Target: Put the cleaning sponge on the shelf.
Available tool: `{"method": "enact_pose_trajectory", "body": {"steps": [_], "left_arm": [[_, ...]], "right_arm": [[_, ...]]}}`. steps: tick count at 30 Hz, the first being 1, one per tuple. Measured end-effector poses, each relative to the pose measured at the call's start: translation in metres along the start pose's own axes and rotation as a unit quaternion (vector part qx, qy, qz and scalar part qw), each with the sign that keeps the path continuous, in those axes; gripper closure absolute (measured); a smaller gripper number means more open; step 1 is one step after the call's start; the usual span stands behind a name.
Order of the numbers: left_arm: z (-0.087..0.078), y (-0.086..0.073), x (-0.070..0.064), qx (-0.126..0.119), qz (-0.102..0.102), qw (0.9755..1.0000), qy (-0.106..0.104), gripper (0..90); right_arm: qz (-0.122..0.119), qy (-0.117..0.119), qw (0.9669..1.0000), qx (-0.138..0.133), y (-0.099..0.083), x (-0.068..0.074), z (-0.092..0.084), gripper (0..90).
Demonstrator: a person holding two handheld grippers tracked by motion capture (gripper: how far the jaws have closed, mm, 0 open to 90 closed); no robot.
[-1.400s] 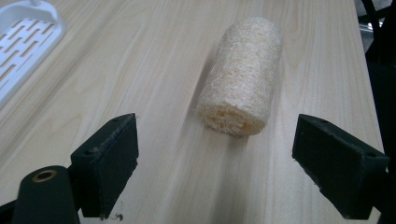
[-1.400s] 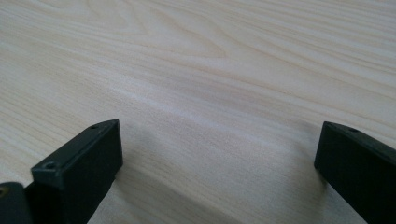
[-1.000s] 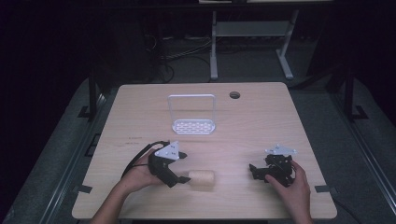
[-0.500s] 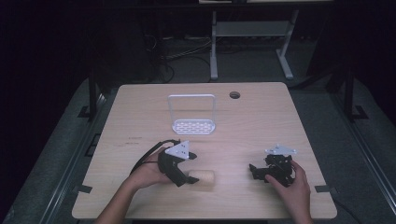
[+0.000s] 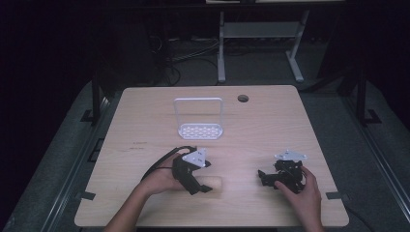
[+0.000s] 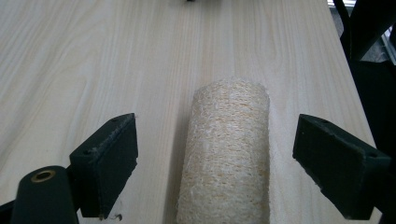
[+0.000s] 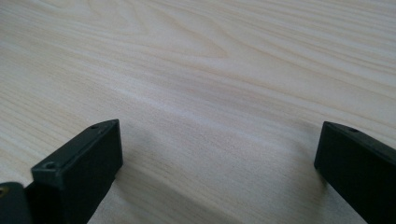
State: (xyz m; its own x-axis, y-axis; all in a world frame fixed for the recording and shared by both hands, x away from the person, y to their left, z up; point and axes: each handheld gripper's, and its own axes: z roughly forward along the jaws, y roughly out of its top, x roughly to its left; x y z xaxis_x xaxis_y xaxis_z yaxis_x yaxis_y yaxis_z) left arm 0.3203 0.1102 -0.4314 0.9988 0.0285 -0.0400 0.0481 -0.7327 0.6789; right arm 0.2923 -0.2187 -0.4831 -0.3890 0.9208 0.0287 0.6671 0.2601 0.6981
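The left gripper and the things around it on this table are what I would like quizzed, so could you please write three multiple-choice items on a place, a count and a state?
1. Where does the loofah roll lie?
A. between the jaws of the left gripper
B. inside the white rack
C. under the right gripper

2. How many white racks stand on the table?
A. three
B. one
C. two

3. How do the jaws of the right gripper stand?
A. shut on the roll
B. shut on nothing
C. open over bare wood

Key: 1 A, since the left gripper view shows the roll lying between the open jaws with gaps on both sides; 2 B, since the high view shows a single rack; 3 C, since the right gripper view shows the jaws wide apart over plain tabletop.
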Motion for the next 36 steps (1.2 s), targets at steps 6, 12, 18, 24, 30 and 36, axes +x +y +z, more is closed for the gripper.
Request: {"method": "enact_pose_trajectory", "body": {"steps": [6,12,18,24,30,36], "left_arm": [[0.006,0.002,-0.001,0.009,0.008,0.9999,-0.003,13.8],[0.015,0.003,-0.003,0.024,0.016,0.9996,-0.007,14.0],[0.025,0.004,-0.007,0.041,0.022,0.9989,-0.008,14.4],[0.03,0.005,-0.008,0.053,0.028,0.9982,-0.008,15.6],[0.032,0.005,-0.009,0.055,0.032,0.9979,-0.006,21.5],[0.033,0.003,-0.008,0.062,0.033,0.9975,0.0,26.4]], "right_arm": [[0.0,0.0,1.0,0.0,0.0,0.0,0.0,0.6],[0.0,0.0,1.0,0.0,0.0,0.0,0.0,0.6],[0.0,0.001,1.0,0.0,0.0,0.0,0.0,0.6],[0.0,0.0,1.0,0.0,0.0,0.0,0.0,0.6],[0.0,0.0,1.0,0.0,0.0,0.0,0.0,0.5],[0.0,0.0,1.0,0.0,0.0,0.0,0.0,0.6]]}}
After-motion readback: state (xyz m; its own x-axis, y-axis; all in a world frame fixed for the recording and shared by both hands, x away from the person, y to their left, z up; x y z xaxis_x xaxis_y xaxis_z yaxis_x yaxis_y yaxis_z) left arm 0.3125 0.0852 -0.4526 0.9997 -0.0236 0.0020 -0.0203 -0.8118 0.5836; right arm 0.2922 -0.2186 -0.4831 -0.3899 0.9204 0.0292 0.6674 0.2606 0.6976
